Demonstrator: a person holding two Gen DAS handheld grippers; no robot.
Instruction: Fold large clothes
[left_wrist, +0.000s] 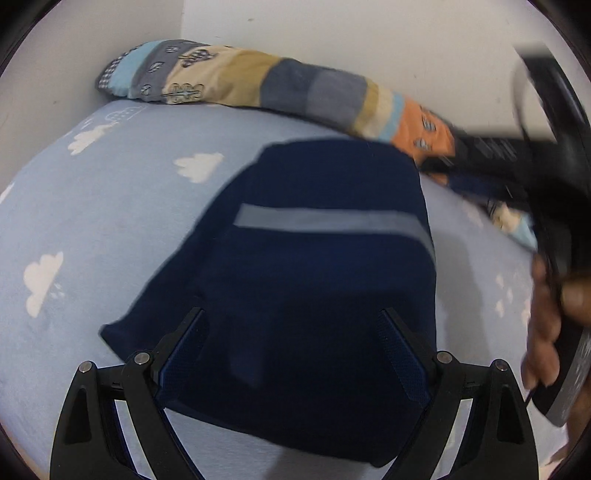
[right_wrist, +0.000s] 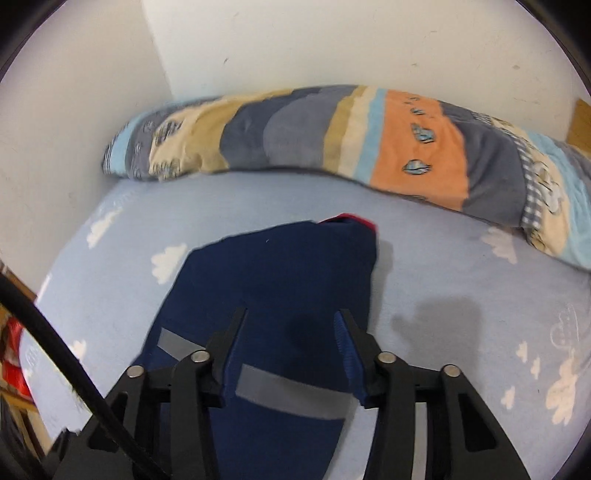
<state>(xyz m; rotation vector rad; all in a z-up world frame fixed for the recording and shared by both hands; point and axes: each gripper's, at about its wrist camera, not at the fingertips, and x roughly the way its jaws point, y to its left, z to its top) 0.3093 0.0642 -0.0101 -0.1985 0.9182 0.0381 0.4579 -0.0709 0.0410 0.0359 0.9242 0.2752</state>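
Note:
A navy garment (left_wrist: 314, 277) with a grey stripe (left_wrist: 325, 221) lies folded into a compact shape on the bed. My left gripper (left_wrist: 293, 319) hovers over its near end, jaws wide open and nothing between them. In the right wrist view the same garment (right_wrist: 280, 273) stretches away from me, with a bit of red (right_wrist: 351, 218) at its far tip. My right gripper (right_wrist: 291, 315) stands open above the cloth, about half as wide as the left, with its pads clear of the fabric. A hand (left_wrist: 543, 314) holds the right tool, blurred, at the right edge of the left wrist view.
The bed has a light blue sheet (left_wrist: 110, 229) printed with white clouds. A long patchwork bolster (right_wrist: 369, 140) lies along the white wall (right_wrist: 332, 44) at the back. A black cable (right_wrist: 55, 350) and something red (right_wrist: 14, 358) show past the bed's left edge.

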